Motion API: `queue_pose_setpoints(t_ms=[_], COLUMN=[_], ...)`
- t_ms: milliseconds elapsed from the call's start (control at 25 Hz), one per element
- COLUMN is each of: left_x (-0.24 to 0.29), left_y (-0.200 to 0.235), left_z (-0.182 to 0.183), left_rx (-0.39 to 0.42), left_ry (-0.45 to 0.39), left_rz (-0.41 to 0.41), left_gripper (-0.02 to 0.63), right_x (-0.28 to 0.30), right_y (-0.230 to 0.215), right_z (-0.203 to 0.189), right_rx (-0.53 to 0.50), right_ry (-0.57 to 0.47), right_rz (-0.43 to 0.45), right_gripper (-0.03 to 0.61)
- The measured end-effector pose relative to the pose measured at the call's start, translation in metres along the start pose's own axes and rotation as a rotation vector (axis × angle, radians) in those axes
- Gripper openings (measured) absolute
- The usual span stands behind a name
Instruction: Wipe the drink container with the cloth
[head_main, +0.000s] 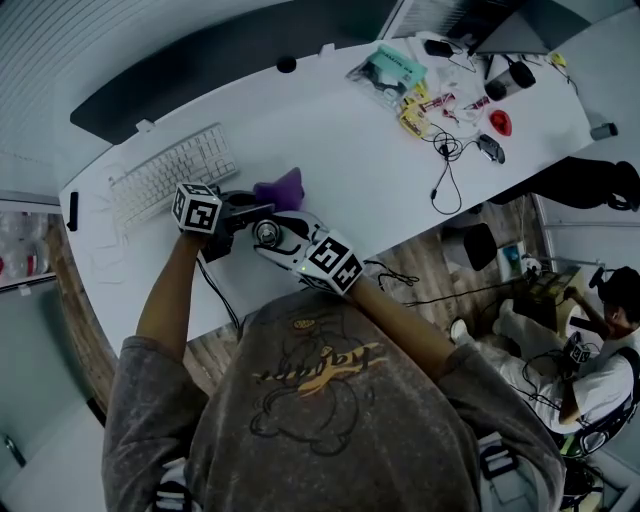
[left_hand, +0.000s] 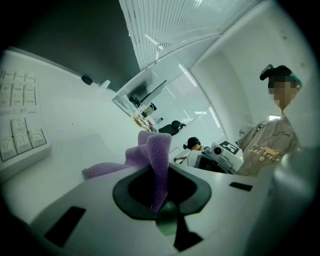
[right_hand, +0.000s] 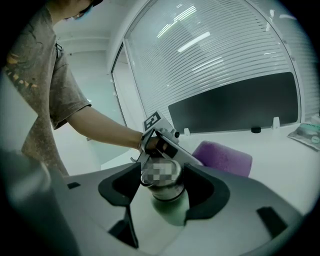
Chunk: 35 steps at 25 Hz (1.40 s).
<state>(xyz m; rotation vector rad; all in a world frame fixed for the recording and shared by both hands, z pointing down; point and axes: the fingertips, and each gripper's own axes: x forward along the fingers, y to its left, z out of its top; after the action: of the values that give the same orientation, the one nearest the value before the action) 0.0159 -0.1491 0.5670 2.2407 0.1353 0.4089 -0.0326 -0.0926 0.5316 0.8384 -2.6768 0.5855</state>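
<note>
In the head view both grippers meet over the near edge of the white desk (head_main: 330, 150). My right gripper (head_main: 272, 238) is shut on a metal drink container (head_main: 266, 233), whose body fills the gap between the black pads (right_hand: 207, 192) in the right gripper view; the container (right_hand: 165, 182) is tilted toward the camera. My left gripper (head_main: 245, 212) is shut on a purple cloth (head_main: 282, 188). A fold of that cloth (left_hand: 157, 155) rises from its closed jaws, and the rest trails onto the desk. The cloth (right_hand: 225, 157) lies just behind the container, next to the left gripper (right_hand: 160, 140).
A white keyboard (head_main: 170, 175) lies left of the grippers. Packets, cables and small items (head_main: 430, 80) clutter the desk's far right end. A dark panel (head_main: 200, 70) runs along the back edge. Another person (head_main: 600, 340) sits on the floor side at right.
</note>
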Motion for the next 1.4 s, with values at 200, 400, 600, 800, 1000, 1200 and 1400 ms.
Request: queue_pose_setpoints(t_ms=[200, 400, 600, 800, 1000, 1200, 1400], left_x=[-0.009, -0.014, -0.021, -0.029, -0.037, -0.048, -0.056], left_y=[0.001, 0.001, 0.001, -0.003, -0.006, -0.01, -0.013], left_z=[-0.001, -0.002, -0.005, -0.008, -0.011, -0.019, -0.03], left_rx=[-0.008, -0.005, -0.007, -0.001, 0.004, -0.005, -0.01], left_ry=[-0.061, -0.099, -0.127, -0.167, -0.204, -0.237, -0.259], left_rz=[0.03, 0.06, 0.084, 0.112, 0.133, 0.15, 0.175], left_gripper=[0.056, 0.057, 0.057, 0.057, 0.057, 0.057, 0.057], right_x=[0.0, 0.0, -0.001, -0.001, -0.001, -0.001, -0.001], right_y=[0.0, -0.001, -0.001, -0.003, -0.004, -0.005, -0.005], right_z=[-0.003, -0.004, -0.004, -0.005, -0.006, -0.007, -0.007], right_rx=[-0.008, -0.005, -0.009, -0.014, -0.023, -0.021, -0.019], right_ry=[0.014, 0.017, 0.02, 0.018, 0.02, 0.018, 0.02], right_rz=[-0.008, -0.015, -0.019, -0.028, -0.032, -0.036, -0.034], right_gripper=[0.268, 0.268, 0.267, 0.265, 0.264, 0.264, 0.264])
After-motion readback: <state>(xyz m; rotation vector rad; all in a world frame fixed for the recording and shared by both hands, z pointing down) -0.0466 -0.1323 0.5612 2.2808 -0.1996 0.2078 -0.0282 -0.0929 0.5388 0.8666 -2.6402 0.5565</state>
